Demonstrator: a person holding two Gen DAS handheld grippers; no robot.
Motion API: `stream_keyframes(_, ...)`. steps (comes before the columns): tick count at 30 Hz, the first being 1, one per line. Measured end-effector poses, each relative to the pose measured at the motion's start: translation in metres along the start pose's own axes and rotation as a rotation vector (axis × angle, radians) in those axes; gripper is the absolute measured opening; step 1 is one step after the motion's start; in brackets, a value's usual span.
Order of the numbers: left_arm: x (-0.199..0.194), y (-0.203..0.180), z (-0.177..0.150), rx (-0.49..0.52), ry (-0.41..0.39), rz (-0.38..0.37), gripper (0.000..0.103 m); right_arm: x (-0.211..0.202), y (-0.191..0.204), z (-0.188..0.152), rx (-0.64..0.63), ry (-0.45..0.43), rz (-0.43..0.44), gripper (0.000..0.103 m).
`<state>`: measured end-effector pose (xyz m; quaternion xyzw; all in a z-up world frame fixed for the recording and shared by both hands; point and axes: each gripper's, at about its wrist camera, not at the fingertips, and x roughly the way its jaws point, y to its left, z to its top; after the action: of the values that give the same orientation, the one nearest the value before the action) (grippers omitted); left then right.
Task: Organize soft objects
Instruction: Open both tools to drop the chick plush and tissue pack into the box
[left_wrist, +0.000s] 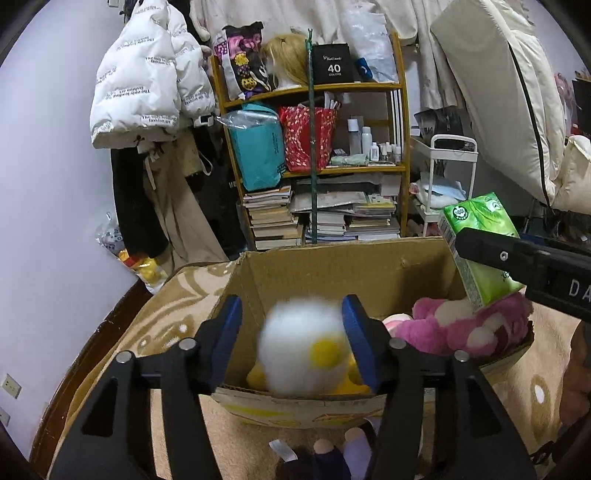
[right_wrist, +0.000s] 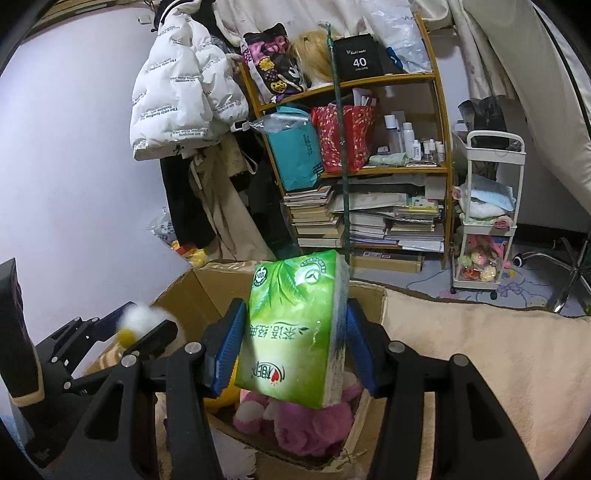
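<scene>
Dropping soft things into the cardboard box (left_wrist: 332, 266)
Left gripper (left_wrist: 291, 332) jaws standing released around a blurred white-and-yellow plush (left_wrist: 303, 347), pads apparently clear of it, over the box; right gripper (right_wrist: 295, 343) jaws clenching a green tissue pack (right_wrist: 295, 325) above a pink plush (right_wrist: 295, 424) lying inside, on beige bedding (right_wrist: 480, 350)
</scene>
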<state>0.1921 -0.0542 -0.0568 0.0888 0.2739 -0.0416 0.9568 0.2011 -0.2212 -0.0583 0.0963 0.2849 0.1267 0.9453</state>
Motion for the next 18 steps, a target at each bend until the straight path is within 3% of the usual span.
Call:
stream_keyframes(8, -0.002, 0.006, -0.004, -0.015, 0.035, 0.016, 0.074, -0.001, -0.005, 0.002, 0.042, 0.013, 0.031, 0.060)
stream_keyframes(11, -0.006, 0.010, -0.004, -0.030, 0.035, 0.022, 0.076, -0.003, -0.003, 0.002, 0.040, 0.008, 0.048, 0.072)
stream_keyframes(13, -0.011, 0.012, -0.004, -0.033, 0.033, 0.026, 0.078, -0.005, 0.001, 0.001, 0.029, 0.001, 0.046, 0.074)
stream_keyframes(15, -0.014, 0.015, -0.005, -0.033, 0.029, 0.038, 0.089, -0.008, 0.005, 0.001, 0.015, -0.003, 0.039, 0.074)
stream_keyframes(18, -0.022, 0.017, -0.007, -0.031, 0.028, 0.049, 0.090, -0.012, 0.008, 0.002, 0.011, -0.004, 0.033, 0.082)
